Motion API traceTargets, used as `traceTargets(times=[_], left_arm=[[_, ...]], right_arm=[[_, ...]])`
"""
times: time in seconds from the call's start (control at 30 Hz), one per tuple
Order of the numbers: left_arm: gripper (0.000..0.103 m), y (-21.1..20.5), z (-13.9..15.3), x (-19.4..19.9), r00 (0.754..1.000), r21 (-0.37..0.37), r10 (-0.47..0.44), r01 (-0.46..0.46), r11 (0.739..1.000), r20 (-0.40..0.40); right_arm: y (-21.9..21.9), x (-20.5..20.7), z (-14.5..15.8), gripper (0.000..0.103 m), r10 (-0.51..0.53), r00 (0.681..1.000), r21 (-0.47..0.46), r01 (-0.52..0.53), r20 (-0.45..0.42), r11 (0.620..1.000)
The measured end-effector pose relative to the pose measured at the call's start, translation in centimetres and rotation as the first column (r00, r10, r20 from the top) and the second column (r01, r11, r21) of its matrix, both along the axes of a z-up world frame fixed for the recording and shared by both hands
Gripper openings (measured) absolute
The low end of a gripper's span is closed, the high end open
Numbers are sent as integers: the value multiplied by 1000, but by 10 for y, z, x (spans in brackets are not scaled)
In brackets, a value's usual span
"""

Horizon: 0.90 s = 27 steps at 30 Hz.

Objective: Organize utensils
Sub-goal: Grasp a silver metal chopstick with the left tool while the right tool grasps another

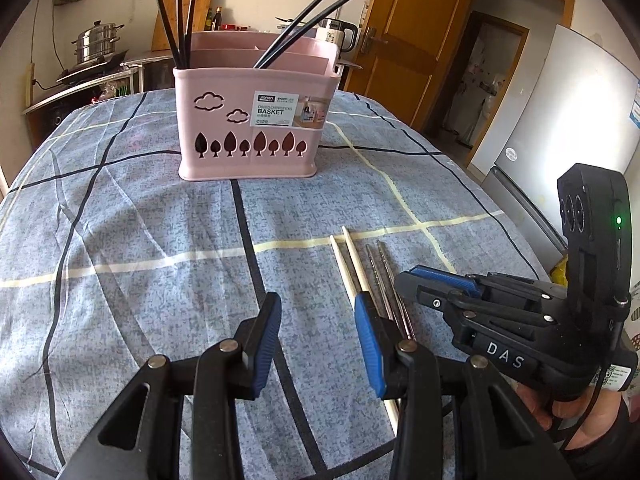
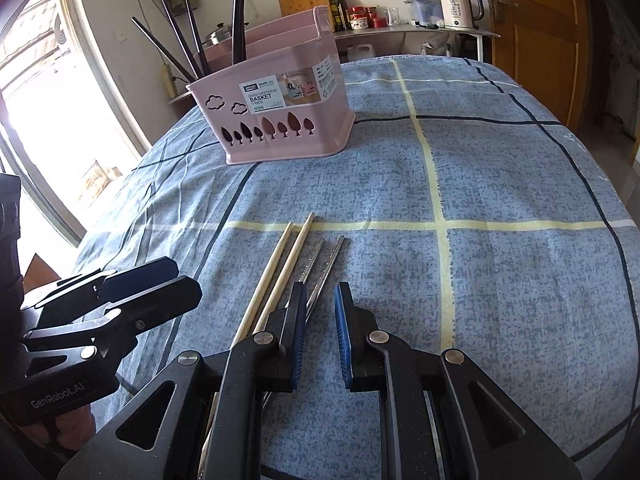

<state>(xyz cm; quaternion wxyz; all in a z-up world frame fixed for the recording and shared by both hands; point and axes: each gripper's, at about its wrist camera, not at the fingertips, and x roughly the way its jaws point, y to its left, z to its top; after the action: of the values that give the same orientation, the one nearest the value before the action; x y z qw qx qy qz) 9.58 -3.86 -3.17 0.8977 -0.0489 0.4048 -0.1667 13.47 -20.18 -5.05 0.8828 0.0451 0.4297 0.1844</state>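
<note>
A pink chopstick basket (image 1: 248,128) stands at the far middle of the table and holds several black chopsticks (image 1: 176,20); it also shows in the right wrist view (image 2: 280,112). Two wooden chopsticks (image 1: 352,264) and two metal chopsticks (image 1: 382,276) lie side by side on the cloth in front of it, seen too in the right wrist view as wooden chopsticks (image 2: 280,264) and metal chopsticks (image 2: 324,264). My left gripper (image 1: 318,340) is open and empty, just left of them. My right gripper (image 2: 318,336) is open and empty, low over the near ends of the metal pair.
The table wears a blue checked cloth (image 1: 140,240). The right gripper body (image 1: 520,320) shows at the right of the left view; the left gripper body (image 2: 100,308) at the left of the right view. A counter with a kettle (image 2: 460,8), a door (image 1: 408,32) and a fridge (image 1: 560,120) lie beyond.
</note>
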Motion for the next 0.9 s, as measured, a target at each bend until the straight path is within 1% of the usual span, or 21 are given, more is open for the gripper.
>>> traceTargets(times=[0.23,0.4,0.5,0.73,0.9], left_arm=[[40,-1,-5,4,1000,1,8,-8,1000,-24],[40,0,-1,5,1000,-6,9,-9,1000,-20],[40,0,2,6,1000,-17,3,-3,1000,-18],[40,-18,6,8,998,-37,-57,56,998,-12],[40,-37,3,12,994,-36,-111,110,993,-16]], right_arm=[[5,2,-4,15,11,1000,-32,-11,-5,999],[7,0,-4,13,30,1000,-65,-30,4,997],[2,0,-4,11,31,1000,-66,-31,3,997],[-21,0,-3,10,1,1000,-78,-1,1,997],[-37,-2,-4,11,-23,1000,-53,23,-4,998]])
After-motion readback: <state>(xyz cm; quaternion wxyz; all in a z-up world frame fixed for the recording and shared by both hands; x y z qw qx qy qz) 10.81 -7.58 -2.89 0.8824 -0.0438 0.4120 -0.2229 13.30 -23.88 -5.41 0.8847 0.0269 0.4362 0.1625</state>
